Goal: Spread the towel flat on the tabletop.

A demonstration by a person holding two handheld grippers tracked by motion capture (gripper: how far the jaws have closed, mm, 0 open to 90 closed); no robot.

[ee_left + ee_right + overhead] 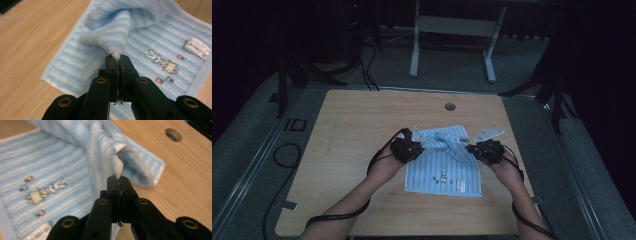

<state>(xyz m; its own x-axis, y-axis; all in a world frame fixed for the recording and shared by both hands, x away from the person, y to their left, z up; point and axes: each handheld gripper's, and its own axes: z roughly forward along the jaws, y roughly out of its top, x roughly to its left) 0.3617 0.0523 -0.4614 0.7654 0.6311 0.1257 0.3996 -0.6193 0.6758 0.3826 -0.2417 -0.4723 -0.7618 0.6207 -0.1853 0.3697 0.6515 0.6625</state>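
Barcode tag [197,48] on striped towel [160,37]

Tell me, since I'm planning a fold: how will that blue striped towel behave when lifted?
Probably floppy: the towel drapes and bunches between the left gripper and right gripper. Likely light, since pinched corners hold it. The terry texture should grip, not slip.

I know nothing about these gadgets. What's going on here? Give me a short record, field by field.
surface: wooden table
item: blue striped towel with a rabbit picture and a barcode tag
left gripper: shut on a far corner of the towel
right gripper: shut on the other far corner
towel state: far edge lifted and bunched, near part flat on the table
other: round hole in the tabletop
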